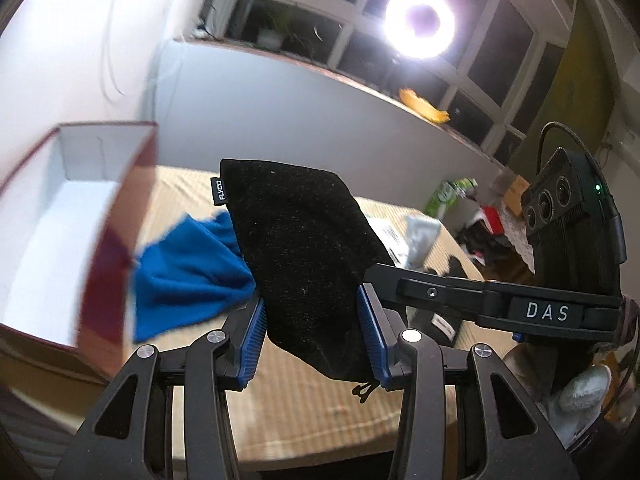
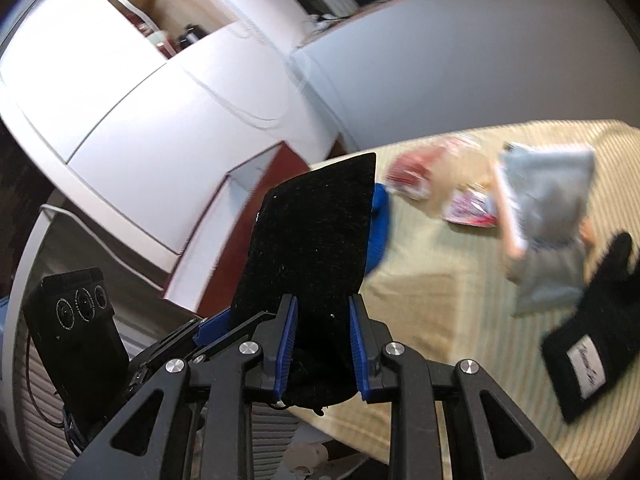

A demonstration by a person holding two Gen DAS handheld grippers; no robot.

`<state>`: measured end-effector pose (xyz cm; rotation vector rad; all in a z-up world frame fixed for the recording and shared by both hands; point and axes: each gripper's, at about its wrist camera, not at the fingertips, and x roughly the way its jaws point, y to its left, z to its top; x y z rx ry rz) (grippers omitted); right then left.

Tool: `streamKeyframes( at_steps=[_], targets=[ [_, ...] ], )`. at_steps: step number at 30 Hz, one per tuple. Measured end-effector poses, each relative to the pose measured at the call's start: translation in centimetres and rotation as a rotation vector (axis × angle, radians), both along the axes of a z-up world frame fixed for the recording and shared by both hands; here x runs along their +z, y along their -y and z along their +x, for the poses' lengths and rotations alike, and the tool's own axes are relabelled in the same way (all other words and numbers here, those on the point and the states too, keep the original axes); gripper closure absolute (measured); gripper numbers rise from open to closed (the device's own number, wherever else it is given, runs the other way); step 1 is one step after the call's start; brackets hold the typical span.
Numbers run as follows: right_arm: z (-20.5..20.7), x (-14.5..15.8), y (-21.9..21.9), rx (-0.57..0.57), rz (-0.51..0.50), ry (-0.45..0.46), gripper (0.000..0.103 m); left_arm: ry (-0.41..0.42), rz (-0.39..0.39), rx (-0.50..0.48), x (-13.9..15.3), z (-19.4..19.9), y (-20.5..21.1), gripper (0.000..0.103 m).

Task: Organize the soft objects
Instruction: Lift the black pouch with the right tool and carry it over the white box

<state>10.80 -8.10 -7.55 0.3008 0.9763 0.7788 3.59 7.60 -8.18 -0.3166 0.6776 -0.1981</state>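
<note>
A black velvet pouch (image 1: 304, 256) with a FLYCO tag is held up in the air above the bed. My left gripper (image 1: 312, 316) is shut on its lower part. My right gripper (image 2: 323, 320) is shut on the same pouch (image 2: 312, 244), and its body reaches in from the right in the left wrist view (image 1: 500, 304). A blue cloth (image 1: 188, 272) lies on the bed behind the pouch, next to a red box (image 1: 120, 240) with a white inside. The blue cloth shows as a sliver in the right wrist view (image 2: 380, 224).
On the striped beige bed (image 2: 440, 280) lie a grey packet (image 2: 548, 216), a black item with a white label (image 2: 596, 340) and red-and-white packets (image 2: 472, 204). A white cabinet (image 2: 140, 112) stands beside the red box (image 2: 240, 216). A ring light (image 1: 420, 22) glares at the window.
</note>
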Motion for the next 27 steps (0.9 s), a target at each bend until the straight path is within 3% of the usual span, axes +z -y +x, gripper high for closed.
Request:
streamKeyframes(
  at_steps=[6,16,27],
  targets=[
    [0.3,2.2,-6.3,0.092,0.005,0.050,0.080,0.036,0.044,0.097,1.7,-1.1,-4.7,0.061],
    [1.4,2.8,-17.0,0.219,-0.008,0.072,0.080,0.018,0.132,0.256,2.7,-1.1,-12.2,0.061],
    [3.2,0.6,-22.0,0.248,-0.033,0.020,0.080,-0.054,0.211,0.343,1.5,0.0,-14.8,0.060]
  ],
)
